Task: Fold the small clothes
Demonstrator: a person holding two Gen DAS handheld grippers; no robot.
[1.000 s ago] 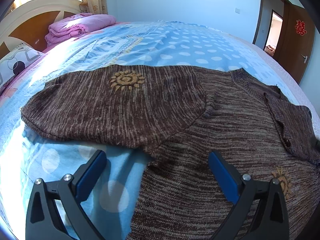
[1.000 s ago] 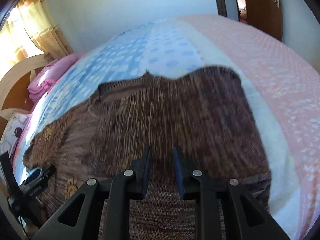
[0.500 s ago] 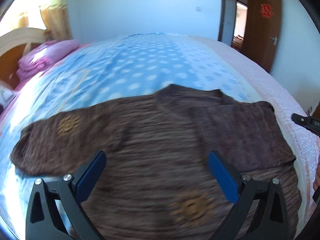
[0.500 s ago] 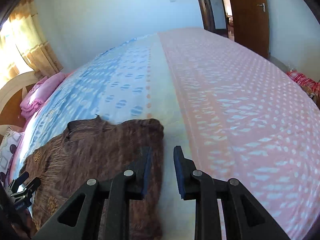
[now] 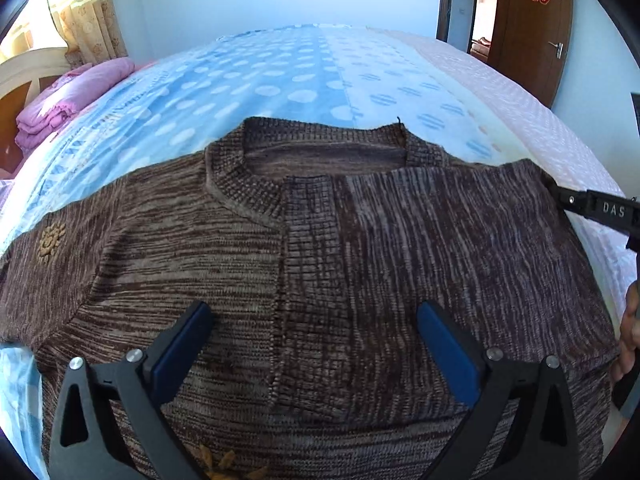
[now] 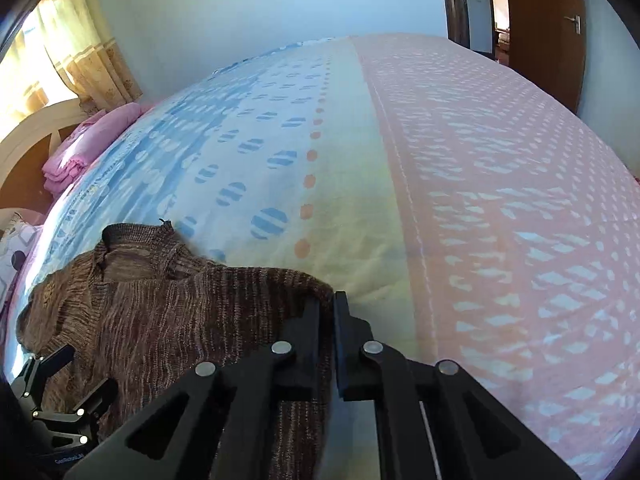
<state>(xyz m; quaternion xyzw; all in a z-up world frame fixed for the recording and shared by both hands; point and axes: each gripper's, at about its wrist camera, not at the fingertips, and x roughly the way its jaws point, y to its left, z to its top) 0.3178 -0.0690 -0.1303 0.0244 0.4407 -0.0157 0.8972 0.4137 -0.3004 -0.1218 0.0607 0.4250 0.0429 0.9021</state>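
Observation:
A brown knitted sweater (image 5: 320,248) lies on the bed, front up, collar away from me, its right part folded over the body. My left gripper (image 5: 314,336) hovers open over the sweater's middle, holding nothing. My right gripper (image 6: 329,310) is shut on the sweater's folded right edge (image 6: 312,284); it also shows at the right edge of the left wrist view (image 5: 592,208). The sweater fills the lower left of the right wrist view (image 6: 152,312), where the left gripper (image 6: 52,400) shows too.
The bedspread is blue with dots (image 5: 304,76) on the left and pink (image 6: 500,200) on the right. A folded pink blanket (image 5: 64,100) lies by the headboard (image 5: 24,80). A wooden door (image 5: 532,28) stands at the far right.
The right gripper moved right off the sweater's body and closed on its folded right edge. The left gripper swung from the left sleeve to over the sweater's middle, staying open.

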